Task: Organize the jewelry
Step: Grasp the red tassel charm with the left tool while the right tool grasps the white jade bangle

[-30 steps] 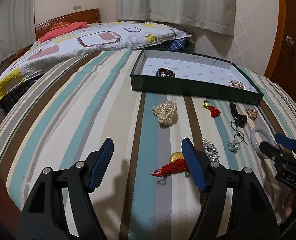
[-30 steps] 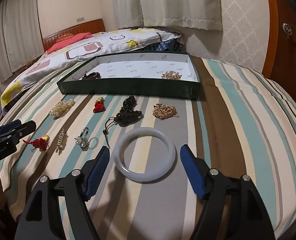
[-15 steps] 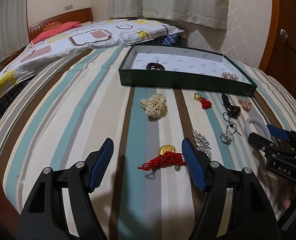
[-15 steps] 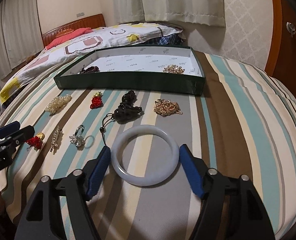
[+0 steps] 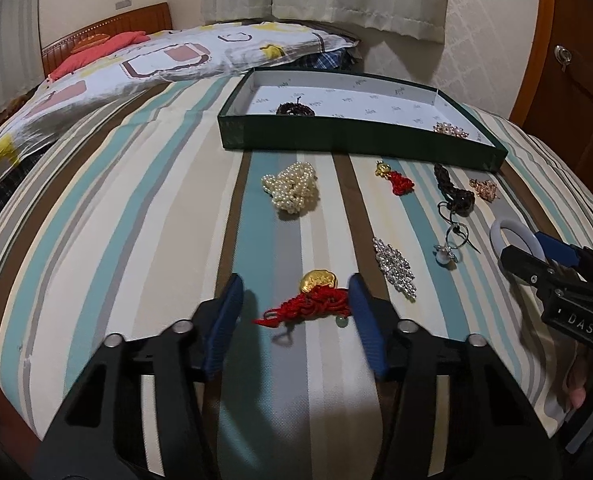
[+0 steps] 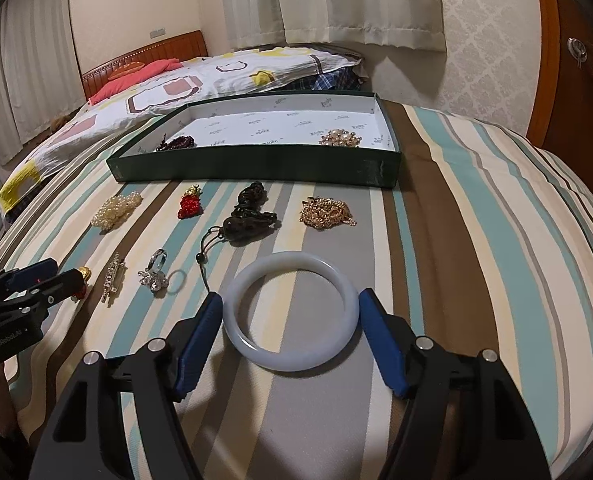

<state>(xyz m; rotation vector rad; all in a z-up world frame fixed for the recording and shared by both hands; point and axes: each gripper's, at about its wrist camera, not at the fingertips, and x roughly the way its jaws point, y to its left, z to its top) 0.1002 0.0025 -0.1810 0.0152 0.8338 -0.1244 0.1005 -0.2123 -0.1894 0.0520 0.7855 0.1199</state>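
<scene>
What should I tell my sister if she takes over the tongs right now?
Left tongs: closing around the red knot charm, not gripping yet.
Right tongs: open around the white bangle, which lies on the bed.
Done: dark beads and gold brooch lie in the green box.
Left: pearls and the other pieces outside the box.

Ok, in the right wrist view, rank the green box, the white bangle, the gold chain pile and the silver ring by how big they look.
1. green box
2. white bangle, though it lies nearest the camera
3. gold chain pile
4. silver ring
</scene>
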